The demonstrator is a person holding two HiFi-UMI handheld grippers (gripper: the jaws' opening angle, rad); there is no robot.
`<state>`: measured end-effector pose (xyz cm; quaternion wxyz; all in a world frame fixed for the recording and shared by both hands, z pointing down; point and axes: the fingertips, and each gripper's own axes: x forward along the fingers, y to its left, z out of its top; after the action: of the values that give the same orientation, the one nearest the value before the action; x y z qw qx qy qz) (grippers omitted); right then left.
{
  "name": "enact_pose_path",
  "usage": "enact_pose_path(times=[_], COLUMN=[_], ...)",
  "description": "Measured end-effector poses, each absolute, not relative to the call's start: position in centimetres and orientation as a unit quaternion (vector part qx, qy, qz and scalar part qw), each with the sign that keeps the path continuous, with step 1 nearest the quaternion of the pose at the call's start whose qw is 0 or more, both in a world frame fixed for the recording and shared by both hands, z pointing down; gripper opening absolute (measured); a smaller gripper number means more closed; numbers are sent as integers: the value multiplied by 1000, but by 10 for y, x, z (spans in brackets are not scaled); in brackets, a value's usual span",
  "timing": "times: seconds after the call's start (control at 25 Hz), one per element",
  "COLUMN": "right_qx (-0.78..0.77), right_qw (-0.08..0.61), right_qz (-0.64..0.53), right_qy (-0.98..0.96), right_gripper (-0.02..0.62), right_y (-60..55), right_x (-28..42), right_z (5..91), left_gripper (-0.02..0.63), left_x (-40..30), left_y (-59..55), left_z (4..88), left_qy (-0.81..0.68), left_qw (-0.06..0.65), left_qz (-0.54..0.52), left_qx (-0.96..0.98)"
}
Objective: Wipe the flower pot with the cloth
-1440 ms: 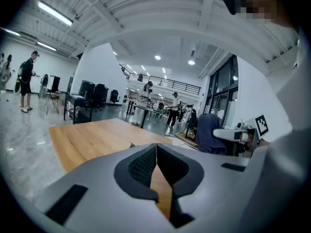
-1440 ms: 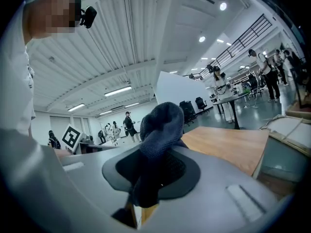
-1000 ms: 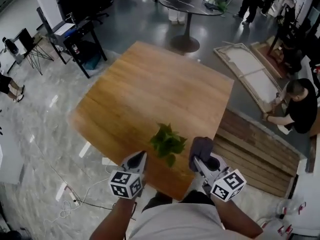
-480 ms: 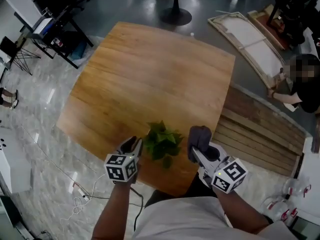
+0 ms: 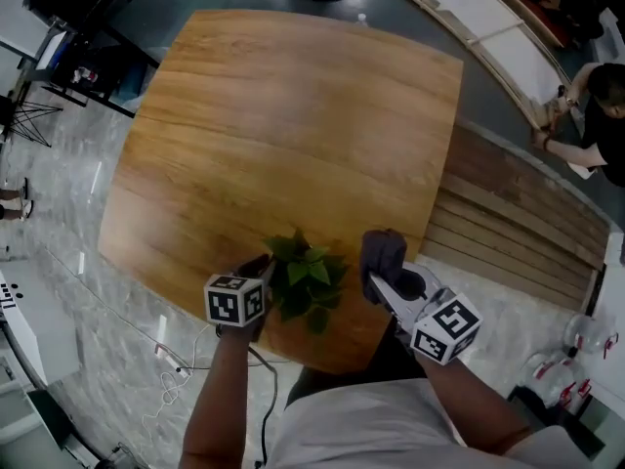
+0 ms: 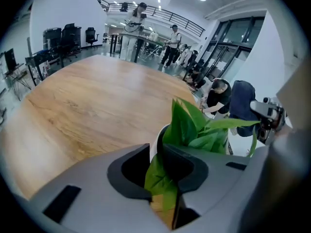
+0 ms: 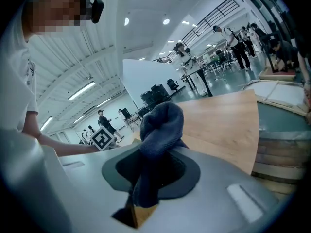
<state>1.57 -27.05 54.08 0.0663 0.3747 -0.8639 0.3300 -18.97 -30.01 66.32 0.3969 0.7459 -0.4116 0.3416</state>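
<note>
Left gripper on the pot rim, right gripper carrying the cloth

My left gripper [image 5: 260, 270] has its jaws drawn almost together on the white rim of the flower pot [image 6: 156, 141], with a green leaf [image 6: 156, 174] caught in the narrow gap. The pot sits near my edge of the wooden table [image 5: 293, 115], mostly hidden from the head view under its plant [image 5: 308, 281]. My right gripper [image 5: 377, 281] pinches the dark blue cloth [image 5: 383, 254], which stands bunched above the jaws just right of the plant, not touching it. A second ago the left gripper hung clear of the plant near the table edge; since then it has moved in against the pot, while the cloth has stayed clamped in the right gripper.
</note>
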Motion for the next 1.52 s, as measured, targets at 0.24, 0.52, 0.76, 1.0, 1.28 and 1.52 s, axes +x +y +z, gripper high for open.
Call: enact_pose_path(times=[0.24,0.52,0.76,1.0,1.28,1.52], right_qx=[360,281,191,132,207,158], right_qw=[69,91,109,101,199,160], right_qz=[351,391,413,430,463,489], right_qy=[-862,-872,-884,-887,-838,-843], right_gripper=[66,66,66,64,63,63], right_y=[-286,-283,-270,-258,-278,-272], right_x=[20,-27,-101,-126,-79,-95], right_z=[573,613,635,612,711,664], left_gripper=[23,17,17,18,18,18], left_x=[-188,-197,-196,-197,-183,-165], left_y=[-310,-283,-273,-266,-267,-265], left_z=[679,693,701,702,689,682], left_qy=[-423,-423,-413,-388,-357,-320], left_qw=[401,422,399,334,239,171], left_qz=[302,222,207,255,290,335], left_qx=[754,771,792,820,855,870])
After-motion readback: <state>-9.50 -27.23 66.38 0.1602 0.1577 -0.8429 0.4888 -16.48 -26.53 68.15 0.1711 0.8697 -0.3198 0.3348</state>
